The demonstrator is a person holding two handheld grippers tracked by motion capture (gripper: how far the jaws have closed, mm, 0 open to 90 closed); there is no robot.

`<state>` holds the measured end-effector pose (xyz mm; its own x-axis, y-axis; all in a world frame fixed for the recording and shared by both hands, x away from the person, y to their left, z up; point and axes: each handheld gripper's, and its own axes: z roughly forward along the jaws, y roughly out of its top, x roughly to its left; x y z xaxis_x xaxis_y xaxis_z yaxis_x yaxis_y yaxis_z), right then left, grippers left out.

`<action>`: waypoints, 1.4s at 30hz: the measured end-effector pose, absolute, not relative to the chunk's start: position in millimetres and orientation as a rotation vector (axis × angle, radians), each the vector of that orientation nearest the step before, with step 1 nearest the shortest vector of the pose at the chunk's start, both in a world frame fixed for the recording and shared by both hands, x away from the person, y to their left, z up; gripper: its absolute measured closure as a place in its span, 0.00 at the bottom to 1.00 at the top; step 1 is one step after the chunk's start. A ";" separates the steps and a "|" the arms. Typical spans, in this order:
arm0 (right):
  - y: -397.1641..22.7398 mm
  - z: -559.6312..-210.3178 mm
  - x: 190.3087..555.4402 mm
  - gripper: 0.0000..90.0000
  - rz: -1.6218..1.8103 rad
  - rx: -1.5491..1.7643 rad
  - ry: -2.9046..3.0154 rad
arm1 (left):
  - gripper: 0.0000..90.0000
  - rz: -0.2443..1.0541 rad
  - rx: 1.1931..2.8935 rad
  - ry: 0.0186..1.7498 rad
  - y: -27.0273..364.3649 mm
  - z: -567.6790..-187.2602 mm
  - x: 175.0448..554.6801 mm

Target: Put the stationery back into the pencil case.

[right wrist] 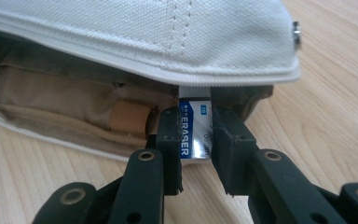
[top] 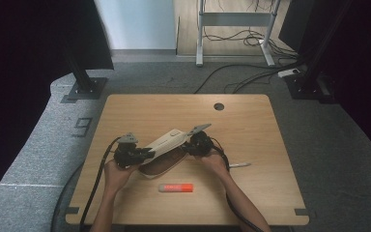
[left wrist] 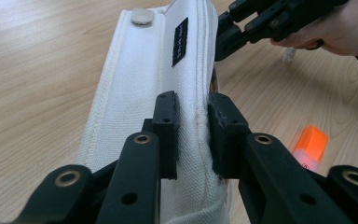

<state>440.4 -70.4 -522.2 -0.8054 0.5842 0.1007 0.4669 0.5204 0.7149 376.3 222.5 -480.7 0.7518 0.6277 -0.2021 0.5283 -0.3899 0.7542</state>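
Wood-grain table [top: 251,183]: L gripper [left wrist: 192,135] clamps woven canvas pouch [left wrist: 144,84] flap, R gripper [right wrist: 196,140] clenches boxy eraser [right wrist: 195,128]

Pouch [top: 166,145] lies mid-table [top: 251,121]; glue stick [top: 176,187] before it, pen [top: 239,165] right.

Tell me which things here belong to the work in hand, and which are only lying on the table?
In the work:
- white pencil case, flap pinched by the left tool
- eraser, held by the right tool at the case's opening

Lying about:
- orange marker
- small white thing beside the right hand, too small to tell
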 end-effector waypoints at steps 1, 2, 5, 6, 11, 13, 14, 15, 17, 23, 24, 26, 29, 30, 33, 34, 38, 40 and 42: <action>-68.4 -523.4 441.2 0.79 1.154 0.905 2.605 | 0.82 0.145 2.077 0.867 222.3 -480.6 376.2; -66.6 -524.6 442.1 0.79 1.151 0.896 2.605 | 0.82 0.145 2.077 0.867 222.2 -480.5 376.1; -62.6 -526.4 443.8 0.79 1.147 0.903 2.603 | 0.82 0.145 2.078 0.864 221.6 -480.5 375.9; -61.5 -527.0 444.8 0.79 1.143 0.898 2.602 | 0.82 0.144 2.078 0.863 221.5 -480.5 375.9; -57.3 -529.9 448.6 0.79 1.136 0.912 2.592 | 0.82 0.141 2.080 0.859 220.5 -480.6 375.9; -55.8 -530.8 449.5 0.79 1.135 0.920 2.587 | 0.82 0.139 2.081 0.857 219.7 -480.7 375.8; -55.1 -531.3 450.1 0.79 1.137 0.916 2.581 | 0.82 0.138 2.081 0.855 219.3 -480.7 375.8; -54.4 -531.6 450.5 0.79 1.136 0.917 2.576 | 0.82 0.137 2.081 0.854 218.8 -480.8 375.7; -53.4 -531.6 451.4 0.79 1.136 0.918 2.573 | 0.82 0.132 2.080 0.851 218.0 -480.8 375.5; -50.3 -532.7 456.4 0.79 1.117 0.913 2.558 | 0.82 0.126 2.080 0.837 215.9 -479.8 374.8; -50.0 -533.5 457.2 0.79 1.117 0.912 2.555 | 0.82 0.125 2.083 0.834 215.8 -479.7 374.8; -49.0 -535.1 458.0 0.79 1.115 0.907 2.556 | 0.82 0.130 2.093 0.824 214.8 -479.9 374.3; -48.7 -536.7 458.3 0.78 1.123 0.901 2.553 | 0.82 0.137 2.108 0.813 213.3 -479.6 373.6; -49.0 -536.9 458.5 0.78 1.126 0.898 2.555 | 0.82 0.137 2.109 0.813 213.0 -479.6 373.5; -50.8 -536.2 458.5 0.71 1.131 0.899 2.559 | 0.82 0.136 2.108 0.819 213.0 -480.0 373.9; -50.8 -536.2 458.5 0.71 1.131 0.899 2.559 | 0.82 0.135 2.108 0.821 213.1 -480.1 374.1; -52.9 -533.3 456.5 0.64 1.127 0.899 2.568 | 0.82 0.140 2.105 0.827 213.2 -480.1 374.2; -54.4 -531.1 455.7 0.59 1.126 0.897 2.576 | 0.83 0.140 2.103 0.832 213.2 -480.4 374.5; -55.7 -529.1 454.7 0.55 1.119 0.885 2.583 | 0.83 0.143 2.103 0.835 213.0 -480.6 374.5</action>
<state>454.7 -55.7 -529.1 -0.8037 0.5921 0.0596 0.4484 0.5368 0.7147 374.5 213.0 -480.6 0.7706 0.6094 -0.1865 0.5125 -0.4187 0.7497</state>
